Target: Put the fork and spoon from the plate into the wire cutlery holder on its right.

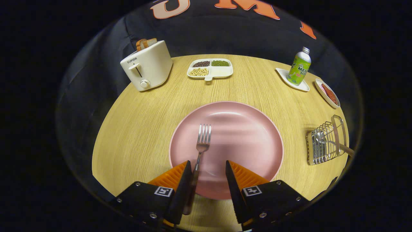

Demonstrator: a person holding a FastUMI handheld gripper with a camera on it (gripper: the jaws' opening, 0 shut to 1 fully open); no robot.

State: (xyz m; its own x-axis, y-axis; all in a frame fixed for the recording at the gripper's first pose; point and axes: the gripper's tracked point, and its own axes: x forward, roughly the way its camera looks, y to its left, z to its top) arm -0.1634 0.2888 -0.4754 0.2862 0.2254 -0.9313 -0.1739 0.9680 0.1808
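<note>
- Gripper (pixel 208 167): fingers spread wide over near rim of round pink plate (pixel 251 135); nothing clamped.
- Metal fork w/ dark handle (pixel 202 141): lies on plate, tines pointing away from gripper; handle runs back alongside inner face of left finger, close to it – contact can't be confirmed. Right finger well apart from it.
- Silver wire cutlery holder (pixel 325 141): on table right of plate, apart from it.
- Metal spoon (pixel 325 139): already in holder, bowl inside wires, handle sticking out to the right.
- Round light-wood table (pixel 138 129): bears all items.
- Beyond plate: cream toaster w/ bread slices (pixel 148 64), white divided dish of beans (pixel 210 68), green drink bottle (pixel 300 67) on white saucer, small white dish w/ red food (pixel 328 92).
</note>
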